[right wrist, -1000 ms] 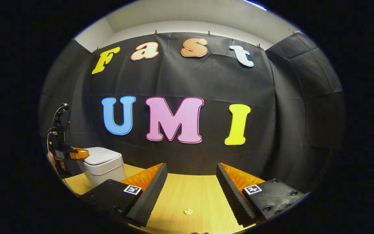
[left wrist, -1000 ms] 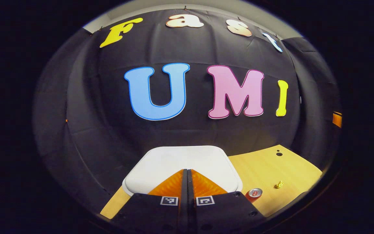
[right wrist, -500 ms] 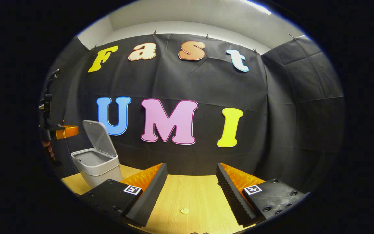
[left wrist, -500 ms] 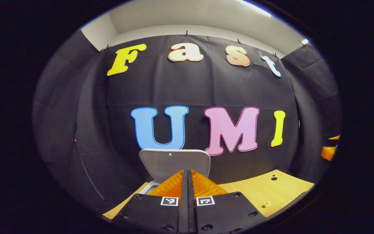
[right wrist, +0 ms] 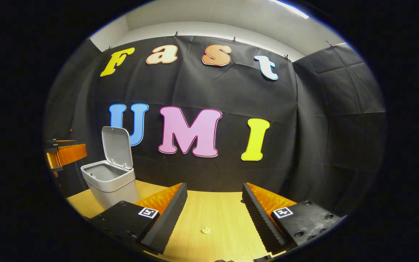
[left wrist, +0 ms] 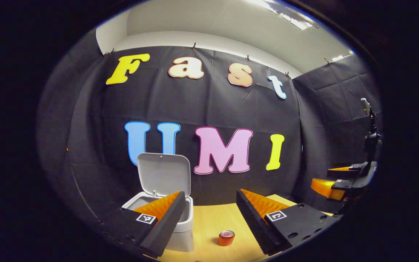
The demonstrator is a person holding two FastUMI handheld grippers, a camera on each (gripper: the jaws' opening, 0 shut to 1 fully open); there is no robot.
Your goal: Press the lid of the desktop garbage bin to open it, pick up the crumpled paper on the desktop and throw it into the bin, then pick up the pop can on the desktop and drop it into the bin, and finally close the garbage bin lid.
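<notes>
The garbage bin (right wrist: 109,182) stands with its lid (right wrist: 116,147) upright. Both grippers hang released: the left gripper (left wrist: 209,213) hides part of the bin; pop can (left wrist: 226,238) beside it, crumpled paper (right wrist: 206,230) farther off, between the right gripper (right wrist: 213,207) fingers.
</notes>
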